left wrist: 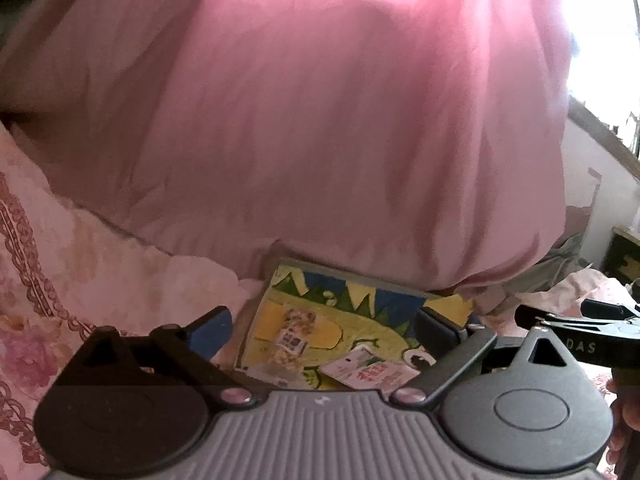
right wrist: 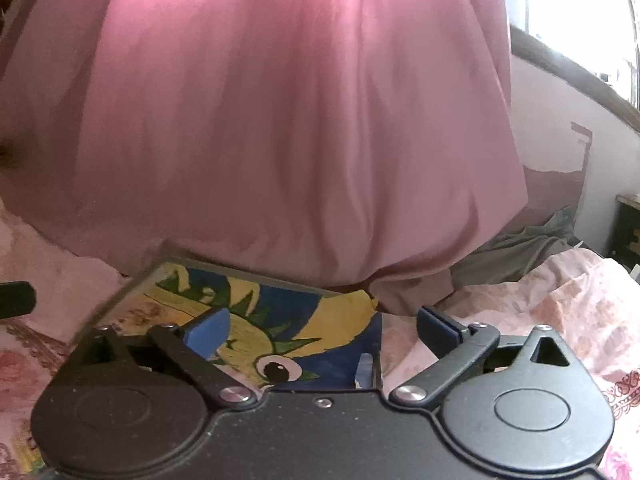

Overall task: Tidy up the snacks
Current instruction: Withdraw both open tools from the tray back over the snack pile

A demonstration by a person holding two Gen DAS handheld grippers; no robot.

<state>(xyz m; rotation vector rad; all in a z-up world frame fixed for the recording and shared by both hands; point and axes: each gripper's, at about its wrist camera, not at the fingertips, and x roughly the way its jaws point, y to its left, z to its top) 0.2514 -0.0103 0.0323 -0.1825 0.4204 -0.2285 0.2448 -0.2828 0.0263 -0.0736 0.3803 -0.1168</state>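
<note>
Left wrist: small printed snack packets (left wrist: 360,370).

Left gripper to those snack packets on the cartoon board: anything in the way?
Nothing visible. The left gripper is open, empty, and the snack packets lie on the cartoon board just ahead, between its fingers. The pink cloth hangs behind the board, not in between.

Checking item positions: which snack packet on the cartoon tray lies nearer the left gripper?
The white-and-red packet lies nearer the left gripper, low near its base; the small packet with a dark code square lies farther up the colourful cartoon-printed tray.
</note>
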